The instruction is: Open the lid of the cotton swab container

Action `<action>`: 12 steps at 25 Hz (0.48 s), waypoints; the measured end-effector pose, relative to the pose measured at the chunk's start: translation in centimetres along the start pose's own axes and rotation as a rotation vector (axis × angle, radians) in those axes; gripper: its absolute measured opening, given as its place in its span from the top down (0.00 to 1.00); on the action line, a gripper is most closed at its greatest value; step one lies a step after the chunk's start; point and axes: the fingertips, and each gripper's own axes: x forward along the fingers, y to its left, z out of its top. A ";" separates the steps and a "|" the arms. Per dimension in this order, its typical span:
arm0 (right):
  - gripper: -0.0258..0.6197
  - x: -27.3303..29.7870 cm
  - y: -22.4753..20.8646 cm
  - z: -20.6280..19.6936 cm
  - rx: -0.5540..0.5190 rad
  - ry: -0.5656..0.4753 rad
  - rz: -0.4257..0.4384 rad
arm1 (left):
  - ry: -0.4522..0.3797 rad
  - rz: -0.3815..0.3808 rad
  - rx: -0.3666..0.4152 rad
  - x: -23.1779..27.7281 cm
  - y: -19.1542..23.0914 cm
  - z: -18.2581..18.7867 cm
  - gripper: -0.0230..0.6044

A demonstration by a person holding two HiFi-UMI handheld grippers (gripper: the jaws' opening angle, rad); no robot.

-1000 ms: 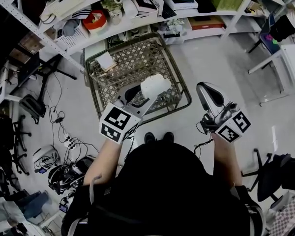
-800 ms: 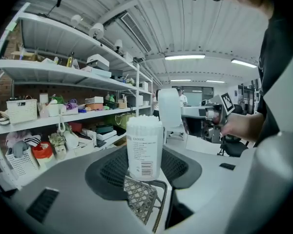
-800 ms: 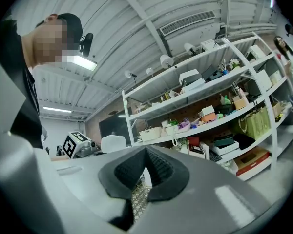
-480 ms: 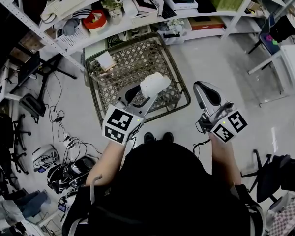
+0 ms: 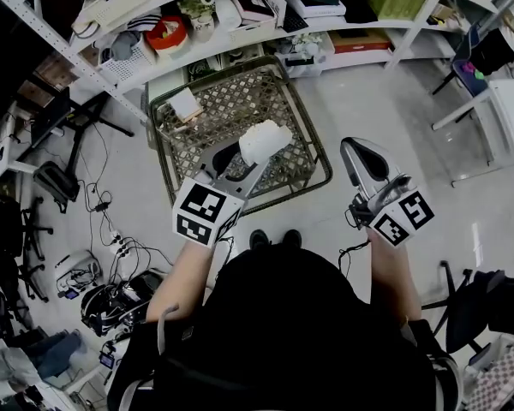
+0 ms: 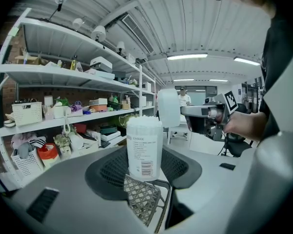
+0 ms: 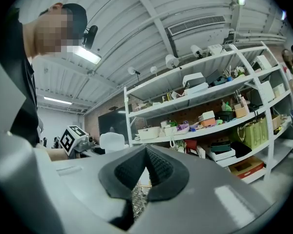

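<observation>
The cotton swab container (image 6: pixel 144 147) is a clear labelled cylinder, upright between the pads of my left gripper (image 6: pixel 144 167), which is shut on its lower part. White swab tips show bare at its top, with no lid on it. From above, the container (image 5: pixel 265 141) and left gripper (image 5: pixel 244 163) hang over the wire basket (image 5: pixel 188 157). My right gripper (image 5: pixel 349 150) floats to the right, apart from the container, jaws shut (image 7: pixel 146 165). A frosted pale shape (image 6: pixel 169 107) stands by its tips; I cannot tell whether it is the lid or whether it is held.
The wire basket stands on the grey floor below, with a small white packet (image 5: pixel 185 106) inside. White shelving (image 5: pixel 240 32) full of boxes and baskets runs along the far side. Cables and gear (image 5: pixel 111 298) lie on the floor at left, a chair (image 5: pixel 480 302) at right.
My left gripper has carried the container a little up and away over the basket. The right gripper has shifted only slightly and stays shut.
</observation>
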 end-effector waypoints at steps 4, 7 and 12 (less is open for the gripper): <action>0.95 -0.2 -0.1 -0.2 0.000 0.006 -0.013 | 0.001 -0.002 -0.002 0.0 -0.2 -0.2 0.65; 0.95 -0.3 -0.2 -0.2 -0.001 0.007 -0.019 | 0.004 -0.004 -0.007 0.0 -0.2 -0.4 0.65; 0.95 -0.3 0.1 -0.5 0.004 0.016 -0.015 | 0.010 -0.002 -0.012 -0.2 -0.2 -0.9 0.65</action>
